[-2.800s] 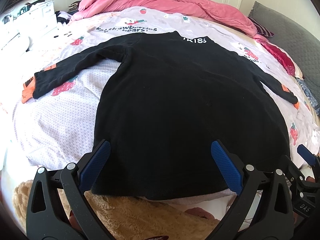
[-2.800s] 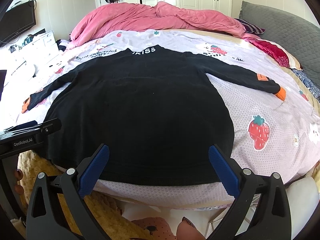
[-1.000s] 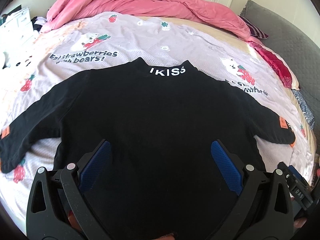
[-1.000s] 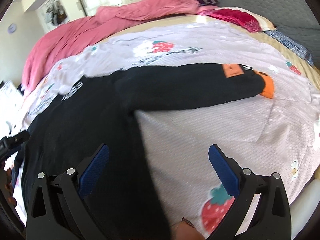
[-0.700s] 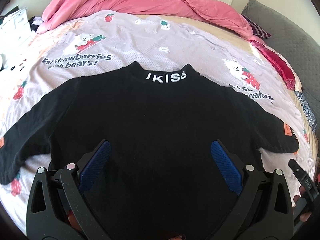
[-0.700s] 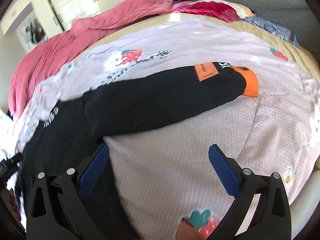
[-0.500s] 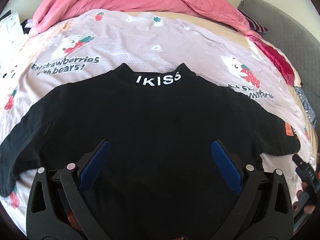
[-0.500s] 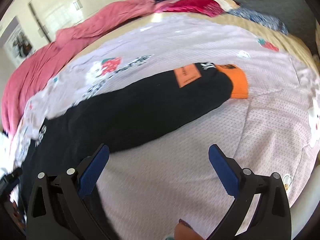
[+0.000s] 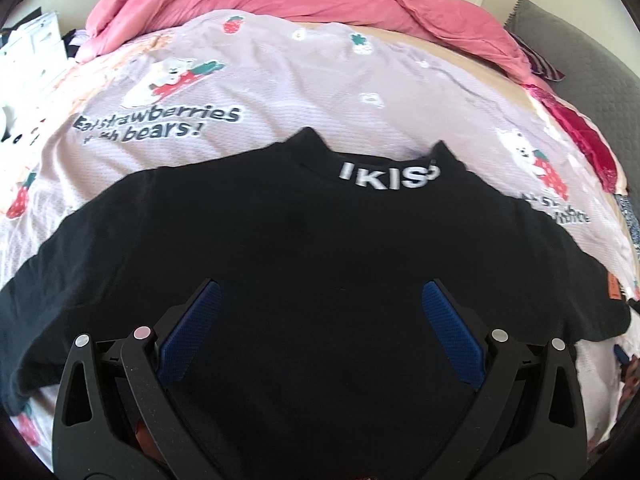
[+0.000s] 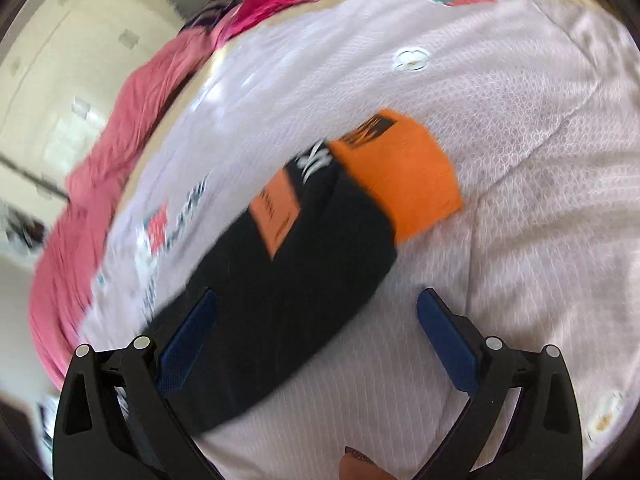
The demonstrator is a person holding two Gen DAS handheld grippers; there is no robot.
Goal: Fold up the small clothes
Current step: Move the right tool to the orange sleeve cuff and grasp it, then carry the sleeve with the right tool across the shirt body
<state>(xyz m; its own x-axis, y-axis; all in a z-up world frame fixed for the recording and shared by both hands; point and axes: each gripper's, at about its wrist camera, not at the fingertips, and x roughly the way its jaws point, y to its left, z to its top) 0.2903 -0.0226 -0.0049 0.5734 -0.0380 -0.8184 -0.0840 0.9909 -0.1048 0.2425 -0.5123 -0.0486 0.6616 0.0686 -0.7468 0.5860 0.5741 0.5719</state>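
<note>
Both the left gripper (image 9: 316, 312) and the right gripper (image 10: 316, 316) are wide open and hold nothing. Below them the black top (image 9: 300, 248) lies flat on the bed sheet (image 9: 280, 92), collar ahead, sleeves out sideways. The right sleeve (image 10: 288, 272) runs diagonally beyond the right fingers. It seems no fold is made yet.

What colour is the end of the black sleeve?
Orange: the cuff is bright orange, best seen in the right wrist view.

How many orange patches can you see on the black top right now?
2. One orange patch sits on the top's sleeve at the right edge of the left wrist view; one beside the orange cuff. They may be the same patch.
</note>
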